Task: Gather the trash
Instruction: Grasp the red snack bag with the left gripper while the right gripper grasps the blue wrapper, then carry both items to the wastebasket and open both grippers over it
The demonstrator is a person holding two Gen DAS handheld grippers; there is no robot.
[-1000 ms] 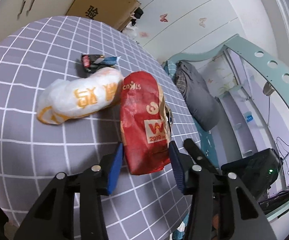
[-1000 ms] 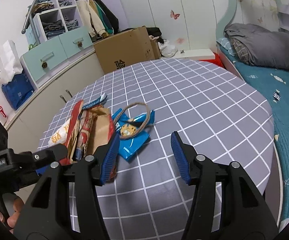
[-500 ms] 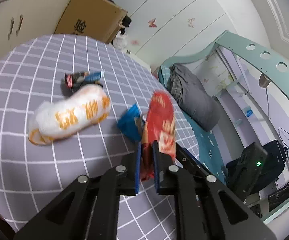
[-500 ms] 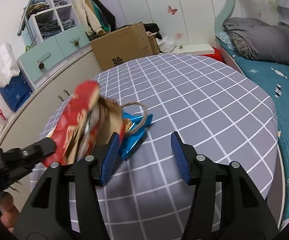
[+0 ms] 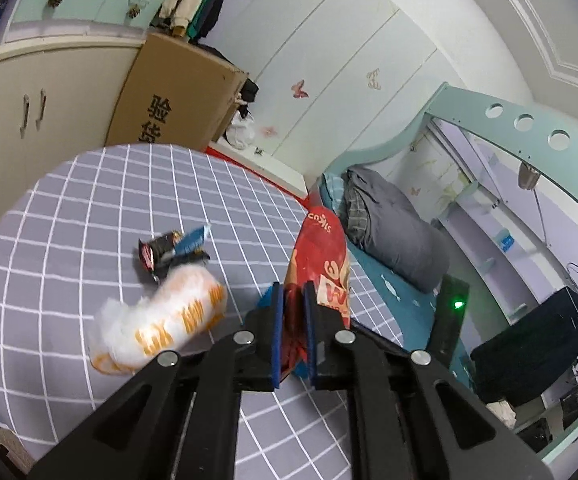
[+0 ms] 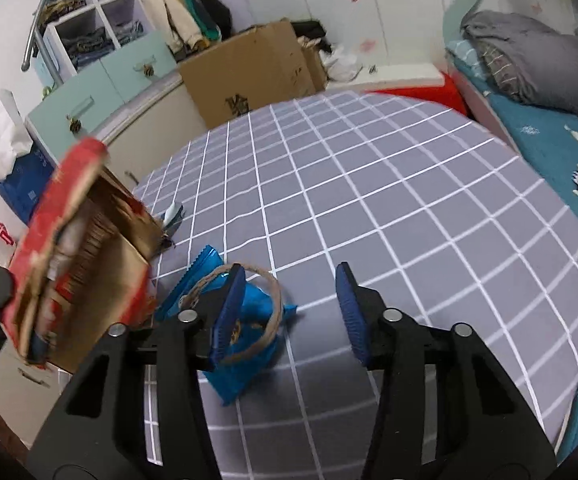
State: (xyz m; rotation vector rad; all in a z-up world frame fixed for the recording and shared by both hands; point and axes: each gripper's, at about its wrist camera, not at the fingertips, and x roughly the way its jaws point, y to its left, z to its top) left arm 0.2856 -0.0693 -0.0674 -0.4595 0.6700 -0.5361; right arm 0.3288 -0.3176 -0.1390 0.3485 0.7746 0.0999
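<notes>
Two grippers over a round table covered in grey cloth with a white grid. Left gripper: blue pads pressed nearly together, pinching the lower edge of a red paper bag, which stands up off the cloth, mouth away from the camera. From the right wrist view the same bag hangs at the left, tilted, its brown inside showing (blurred, so contents unreadable).

Right gripper: jaws closing, still spread, nothing pressed between the pads. Its left finger sits over a blue snack wrapper lying flat on the cloth; a loop of brown twine lies on the wrapper, partly behind that finger. Whether the finger touches either, cannot tell.

Other trash on the table, seen from the left wrist: a white plastic bag with orange print, bunched, just left of the left gripper; beyond it, touching or nearly so, a small dark crumpled wrapper with a blue end.

Cardboard box stands past the table's far edge.
</notes>
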